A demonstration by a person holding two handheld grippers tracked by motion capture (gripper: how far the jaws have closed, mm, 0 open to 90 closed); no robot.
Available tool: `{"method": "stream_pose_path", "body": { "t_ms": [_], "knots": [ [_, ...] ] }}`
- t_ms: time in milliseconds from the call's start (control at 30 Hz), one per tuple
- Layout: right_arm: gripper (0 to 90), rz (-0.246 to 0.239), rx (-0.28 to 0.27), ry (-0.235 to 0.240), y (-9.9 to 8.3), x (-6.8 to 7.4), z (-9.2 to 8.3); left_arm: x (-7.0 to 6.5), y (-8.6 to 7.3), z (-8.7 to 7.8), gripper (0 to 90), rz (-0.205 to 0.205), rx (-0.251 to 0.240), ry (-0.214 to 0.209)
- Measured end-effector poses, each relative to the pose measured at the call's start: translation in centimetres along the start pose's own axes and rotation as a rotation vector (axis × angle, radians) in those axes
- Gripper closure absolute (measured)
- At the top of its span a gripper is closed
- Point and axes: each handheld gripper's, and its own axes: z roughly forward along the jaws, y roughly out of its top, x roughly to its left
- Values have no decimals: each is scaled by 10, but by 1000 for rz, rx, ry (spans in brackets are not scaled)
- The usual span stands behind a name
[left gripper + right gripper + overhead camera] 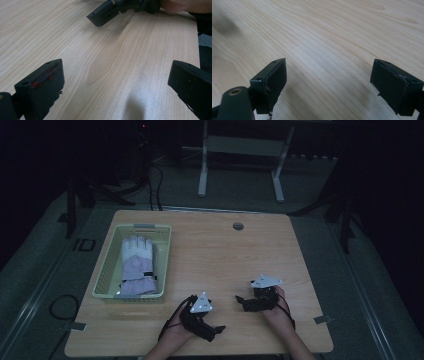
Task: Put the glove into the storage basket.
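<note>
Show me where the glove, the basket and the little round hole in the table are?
glove (136, 265): high view, on its pale palm.
basket (106, 270): high view, on its left green wall.
hole (238, 226): high view, on its middle, near the table's far edge.

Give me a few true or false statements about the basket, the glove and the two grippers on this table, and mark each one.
1. The glove lies inside the green basket. True.
2. The left gripper is shut on the glove. False: it is open over bare wood.
3. The right gripper is open and holds nothing. True.
4. The basket sits at the table's right edge. False: it sits on the left side.
5. Both grippers rest near the table's front edge. True.
</note>
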Motion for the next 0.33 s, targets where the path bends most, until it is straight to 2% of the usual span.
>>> {"method": "stream_pose_path", "body": {
  "t_ms": [333],
  "knots": [
    [137, 10, -3, 0, 0, -3, 0, 0, -1, 0, 10, -1, -13, -15]
  ]
}}
